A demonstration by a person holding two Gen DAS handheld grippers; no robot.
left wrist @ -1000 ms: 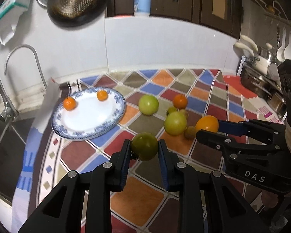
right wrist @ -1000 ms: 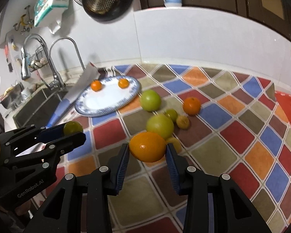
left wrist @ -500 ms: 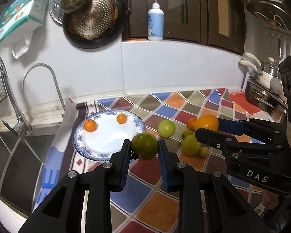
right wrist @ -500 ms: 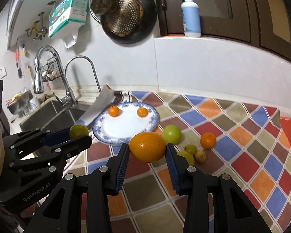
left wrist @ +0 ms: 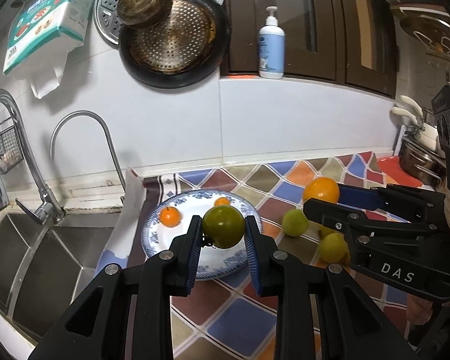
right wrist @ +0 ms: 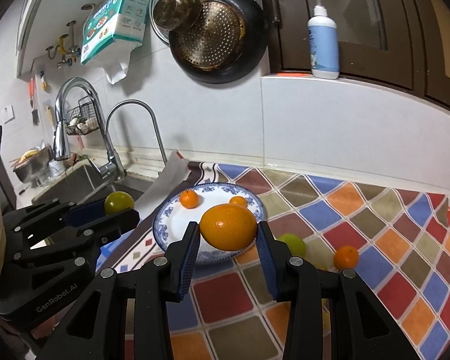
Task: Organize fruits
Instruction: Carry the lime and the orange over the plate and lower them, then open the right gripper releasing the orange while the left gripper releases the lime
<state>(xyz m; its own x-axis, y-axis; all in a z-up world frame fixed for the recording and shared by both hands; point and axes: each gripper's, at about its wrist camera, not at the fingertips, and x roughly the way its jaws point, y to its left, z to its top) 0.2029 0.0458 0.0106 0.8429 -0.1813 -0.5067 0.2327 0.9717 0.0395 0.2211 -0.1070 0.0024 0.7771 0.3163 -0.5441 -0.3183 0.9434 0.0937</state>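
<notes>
My left gripper [left wrist: 223, 231] is shut on a dark green fruit [left wrist: 223, 226], held in the air over the near part of a blue-rimmed white plate [left wrist: 177, 241]. Two small oranges [left wrist: 170, 216] lie on the plate's far side. My right gripper [right wrist: 228, 231] is shut on a large orange [right wrist: 228, 227], held above the plate [right wrist: 171, 225]. The right gripper also shows in the left wrist view [left wrist: 322, 196], to the right of the plate. Green fruits [left wrist: 295, 222] and a small orange [right wrist: 346, 257] lie on the coloured checked cloth [right wrist: 360, 210].
A steel sink [left wrist: 39, 258] with taps [left wrist: 3, 150] lies left of the plate. Pans [left wrist: 172, 39] and a tissue pack [left wrist: 48, 21] hang on the wall. A soap bottle [left wrist: 271, 52] stands on the ledge. Pots [left wrist: 420, 162] stand at far right.
Both grippers have risen and drawn back from the counter with their fruits, shifting left until both hang over the plate. The fruits on the cloth have not moved.
</notes>
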